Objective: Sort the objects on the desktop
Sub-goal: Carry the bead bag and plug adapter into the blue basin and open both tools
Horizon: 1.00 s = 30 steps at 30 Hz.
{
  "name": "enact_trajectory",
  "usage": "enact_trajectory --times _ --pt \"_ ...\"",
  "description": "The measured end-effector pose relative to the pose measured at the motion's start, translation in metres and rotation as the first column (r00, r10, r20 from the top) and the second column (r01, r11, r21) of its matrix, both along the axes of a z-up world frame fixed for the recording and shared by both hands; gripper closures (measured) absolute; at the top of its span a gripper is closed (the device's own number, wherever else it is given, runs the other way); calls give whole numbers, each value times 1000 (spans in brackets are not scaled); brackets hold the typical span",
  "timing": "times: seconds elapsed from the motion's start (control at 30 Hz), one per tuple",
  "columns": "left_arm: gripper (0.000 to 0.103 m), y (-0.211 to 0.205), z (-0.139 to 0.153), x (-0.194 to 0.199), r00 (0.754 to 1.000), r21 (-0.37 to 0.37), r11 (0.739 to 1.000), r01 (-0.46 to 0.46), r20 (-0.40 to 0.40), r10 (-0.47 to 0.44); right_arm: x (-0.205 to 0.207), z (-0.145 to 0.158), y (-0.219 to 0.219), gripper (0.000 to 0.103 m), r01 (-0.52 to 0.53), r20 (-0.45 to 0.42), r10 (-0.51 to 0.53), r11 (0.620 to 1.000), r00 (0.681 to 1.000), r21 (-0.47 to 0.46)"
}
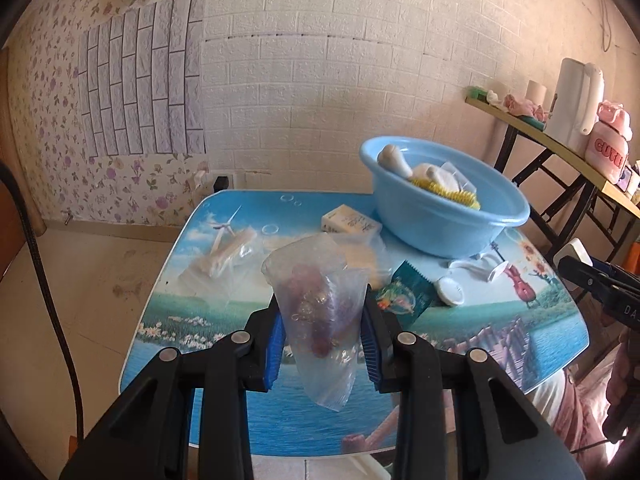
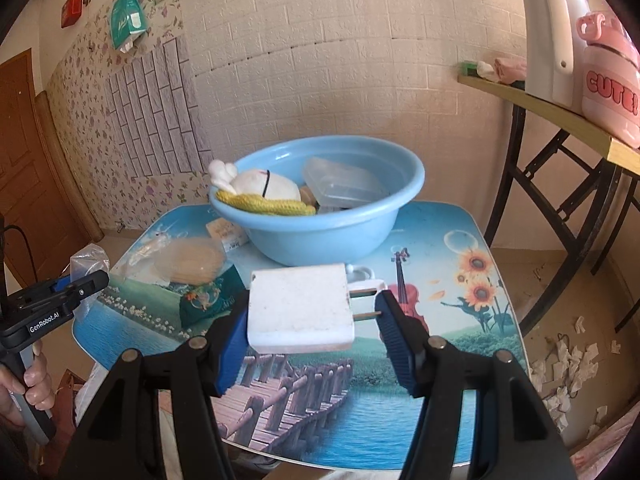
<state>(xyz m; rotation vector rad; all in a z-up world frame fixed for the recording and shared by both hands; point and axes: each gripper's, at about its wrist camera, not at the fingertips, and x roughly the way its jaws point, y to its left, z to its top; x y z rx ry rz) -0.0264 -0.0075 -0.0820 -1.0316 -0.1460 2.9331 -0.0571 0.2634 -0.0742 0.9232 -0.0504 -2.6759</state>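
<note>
Blue-padded left tool [image 1: 323, 344] pinches one clear bag [image 1: 320, 312]; right tool [image 2: 312, 332] clamps one white plug [image 2: 300, 312].

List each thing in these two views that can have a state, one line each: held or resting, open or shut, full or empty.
Left gripper: jaws shut on the clear bag.
Clear bag: held off the table, reddish items inside.
Right gripper: jaws shut on the white plug.
White plug: held, prongs against one jaw.
Blue basin: resting on the table, partly filled.
Green packet: lying flat on the table.
</note>
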Motion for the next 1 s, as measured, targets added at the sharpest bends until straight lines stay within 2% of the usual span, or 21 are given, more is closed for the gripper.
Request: enact_trajectory --times 0.13,0.3,0.53,0.8,0.87,0.93,1.0 --pt "71 16 26 -11 998 16 999 52 -41 -52 -10 13 5 43 -1 -20 1 999 1000 -36" --pt "71 39 47 -36 991 23 993 113 -80 -111 -31 19 0 43 -17 -35 16 999 999 -37" --pt "71 67 60 -86 980 0 983 181 -87 -181 -69 16 -9 43 -46 -32 45 999 998 -17" --pt "66 100 55 -149 967 -57 969 241 -67 -245 -116 6 -17 42 -71 4 71 997 997 3" --pt "62 106 53 -160 964 -76 964 254 -57 -259 -124 2 -19 42 -78 16 78 997 997 20" --pt "43 108 49 -164 963 -80 962 260 -58 -264 -128 -3 -20 42 -79 26 78 996 997 37" --pt "31 107 49 -164 959 -69 961 268 -72 -273 -128 -7 -19 38 -76 31 75 996 997 44"
